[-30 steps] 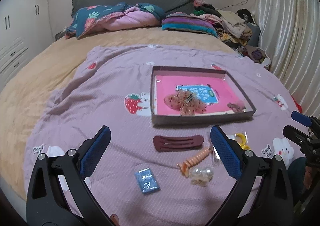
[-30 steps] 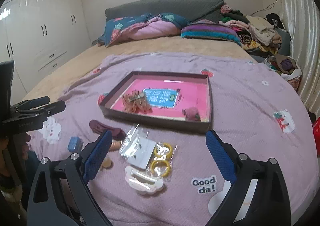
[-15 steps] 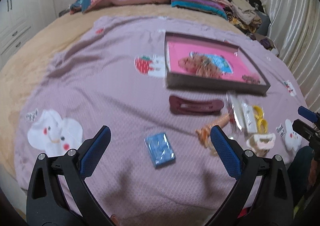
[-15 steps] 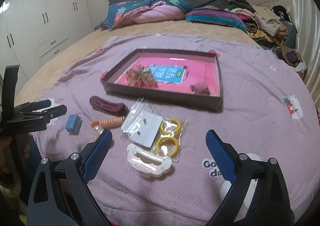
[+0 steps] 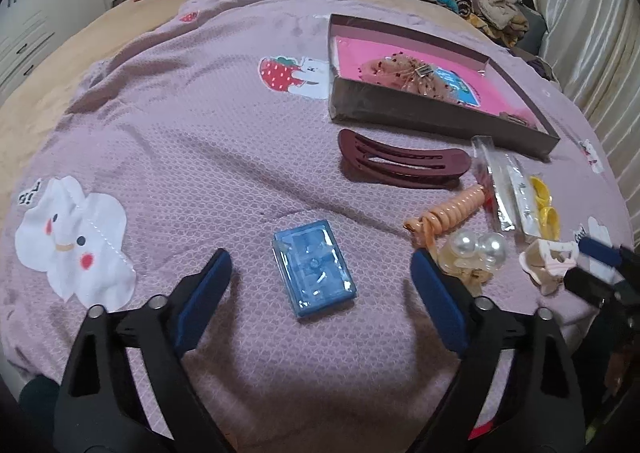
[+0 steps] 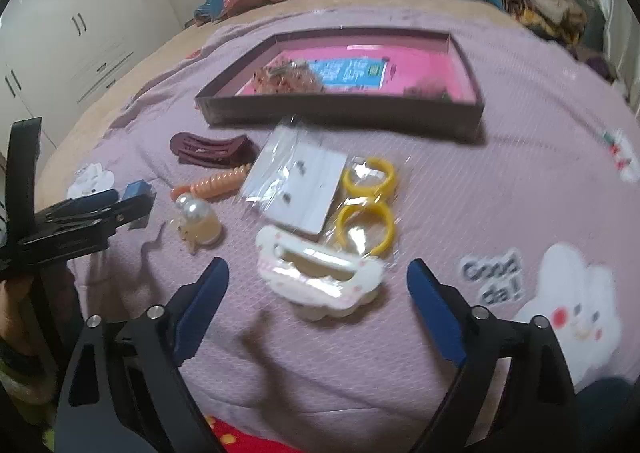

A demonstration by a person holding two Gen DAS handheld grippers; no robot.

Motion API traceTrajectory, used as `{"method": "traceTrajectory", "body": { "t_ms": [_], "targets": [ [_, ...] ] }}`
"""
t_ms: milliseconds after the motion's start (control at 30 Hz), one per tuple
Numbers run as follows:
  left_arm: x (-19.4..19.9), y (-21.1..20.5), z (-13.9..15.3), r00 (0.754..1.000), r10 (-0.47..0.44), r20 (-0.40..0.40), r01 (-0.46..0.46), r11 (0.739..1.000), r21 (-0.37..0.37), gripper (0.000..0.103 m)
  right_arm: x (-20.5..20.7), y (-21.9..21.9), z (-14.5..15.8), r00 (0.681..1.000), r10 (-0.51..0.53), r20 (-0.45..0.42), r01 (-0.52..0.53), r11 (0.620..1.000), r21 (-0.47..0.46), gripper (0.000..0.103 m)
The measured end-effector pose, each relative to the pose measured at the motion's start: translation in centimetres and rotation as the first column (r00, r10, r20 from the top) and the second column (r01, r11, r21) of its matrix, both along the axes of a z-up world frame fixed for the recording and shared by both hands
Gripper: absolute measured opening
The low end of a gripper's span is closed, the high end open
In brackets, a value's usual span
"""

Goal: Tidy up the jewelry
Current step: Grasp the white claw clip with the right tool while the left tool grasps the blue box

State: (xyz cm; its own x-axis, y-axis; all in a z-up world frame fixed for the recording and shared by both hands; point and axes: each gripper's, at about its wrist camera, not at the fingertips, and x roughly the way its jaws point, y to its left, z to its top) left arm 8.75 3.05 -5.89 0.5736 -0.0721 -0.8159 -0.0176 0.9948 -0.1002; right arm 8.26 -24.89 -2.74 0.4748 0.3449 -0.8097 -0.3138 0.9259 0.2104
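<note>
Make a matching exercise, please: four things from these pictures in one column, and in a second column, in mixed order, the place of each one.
Things:
1. blue case
2. white hair claw
3. frilly hair bow
4. dark red hair clip

Places:
A. inside the pink-lined tray
B. on the blanket just in front of the tray
C. between the open fingers of the left gripper
D. between the open fingers of the right gripper

Pairs: 1-C, 2-D, 3-A, 4-B
</note>
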Motion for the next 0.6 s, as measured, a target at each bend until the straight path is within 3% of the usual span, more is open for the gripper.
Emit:
{"method": "traceTrajectory", "body": {
  "t_ms": [67, 133, 267, 400, 600],
  "targets": [
    [0.3, 0.0, -0.3, 1.000, 0.005, -0.005, -0.005, 1.000, -0.004, 0.076, 0.0, 0.2, -0.6, 1.000, -0.013, -0.018, 0.014, 1.000, 0.014, 0.085],
    [0.6, -0.1, -0.6, 1.000, 0.009, -0.011, -0.009, 1.000, -0.003, 0.065, 0.1, 0.4, -1.1, 0.999, -0.031, -0.031, 0.032, 0.999, 0.030, 0.084],
    [1.0, -0.4, -1.1, 1.000, 0.007, -0.017, -0.007, 1.000, 0.001, 0.046, 0.3, 0.7, -1.5, 0.999, -0.049, -0.017, 0.049, 0.999, 0.011, 0.068],
    [0.9, -0.3, -1.0, 1.000, 0.009, -0.014, -0.008, 1.000, 0.009, 0.027, 0.1, 0.6, -1.6, 0.999, -0.039, -0.006, 0.039, 0.999, 0.010, 0.067],
    [0.2, 0.5, -0.4, 1.000, 0.005, -0.009, -0.005, 0.999, -0.033, 0.027, -0.4, -0.3, -0.6, 0.999, -0.040, 0.006, 0.040, 0.999, 0.031, 0.067]
  ]
}}
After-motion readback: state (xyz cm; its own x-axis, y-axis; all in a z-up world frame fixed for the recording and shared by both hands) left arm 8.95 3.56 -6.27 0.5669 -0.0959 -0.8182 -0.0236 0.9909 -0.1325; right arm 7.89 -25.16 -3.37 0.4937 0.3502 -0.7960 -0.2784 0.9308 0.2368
